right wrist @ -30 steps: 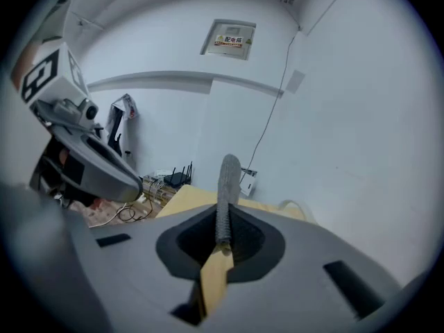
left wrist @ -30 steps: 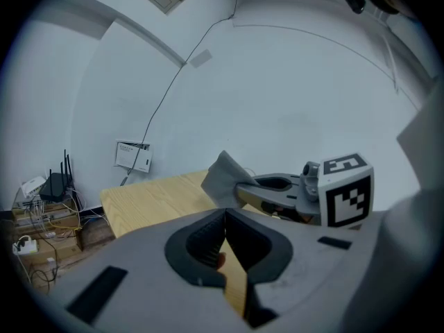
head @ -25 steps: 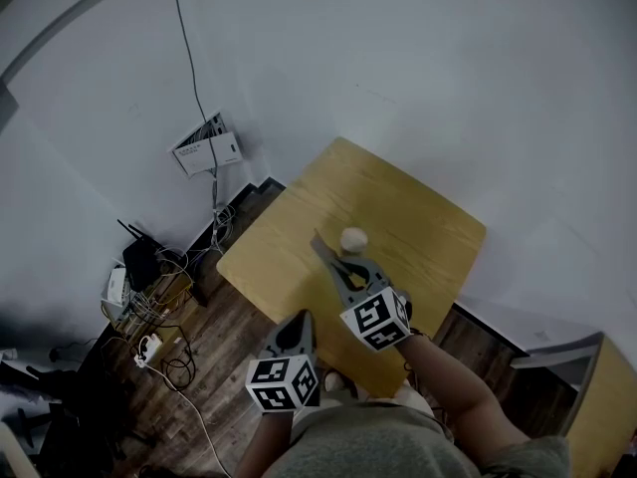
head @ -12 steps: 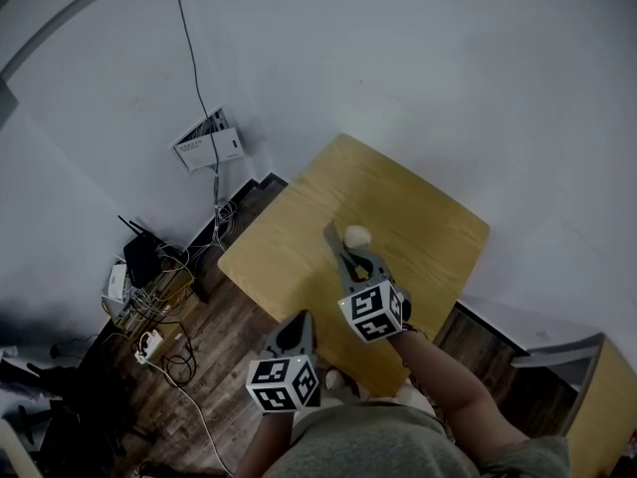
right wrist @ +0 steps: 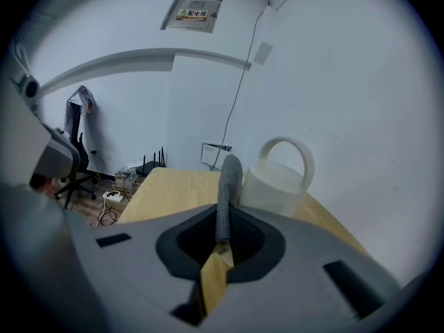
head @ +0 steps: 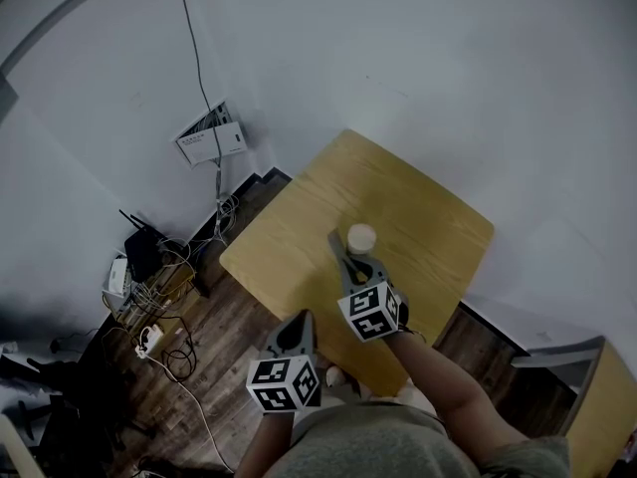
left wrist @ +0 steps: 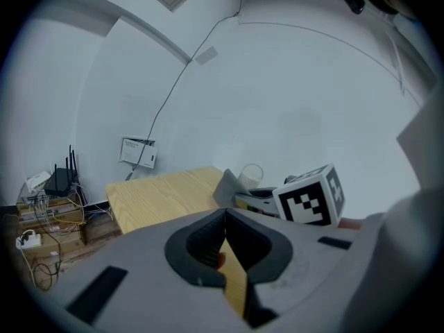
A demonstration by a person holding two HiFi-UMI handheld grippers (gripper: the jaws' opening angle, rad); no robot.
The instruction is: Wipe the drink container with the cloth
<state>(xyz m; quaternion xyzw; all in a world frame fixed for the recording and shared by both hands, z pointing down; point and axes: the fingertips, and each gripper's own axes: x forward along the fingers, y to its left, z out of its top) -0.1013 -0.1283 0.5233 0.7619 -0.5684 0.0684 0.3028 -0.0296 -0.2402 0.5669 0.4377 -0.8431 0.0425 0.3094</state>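
Observation:
A white drink container (head: 361, 238) with a loop handle stands upright near the middle of the wooden table (head: 299, 237). My right gripper (head: 350, 265) is shut on a grey cloth (right wrist: 227, 193), which sticks up from the jaws just left of the drink container (right wrist: 276, 184) and close against its side. The cloth (head: 337, 250) shows as a dark strip beside the container in the head view. My left gripper (head: 297, 330) hangs shut with nothing in it, off the table's near edge. From the left gripper view the container (left wrist: 250, 176) and cloth (left wrist: 227, 187) lie ahead.
The small table stands in a corner of white walls. On the wood floor to the left lie cables, a power strip (head: 147, 341), a router (head: 139, 250) and a wire rack. A wall box (head: 209, 145) with a cable hangs low on the wall. An office chair (right wrist: 73, 161) stands further off.
My right gripper has moved the cloth forward and to the right, up beside the container. The left gripper has stayed where it was.

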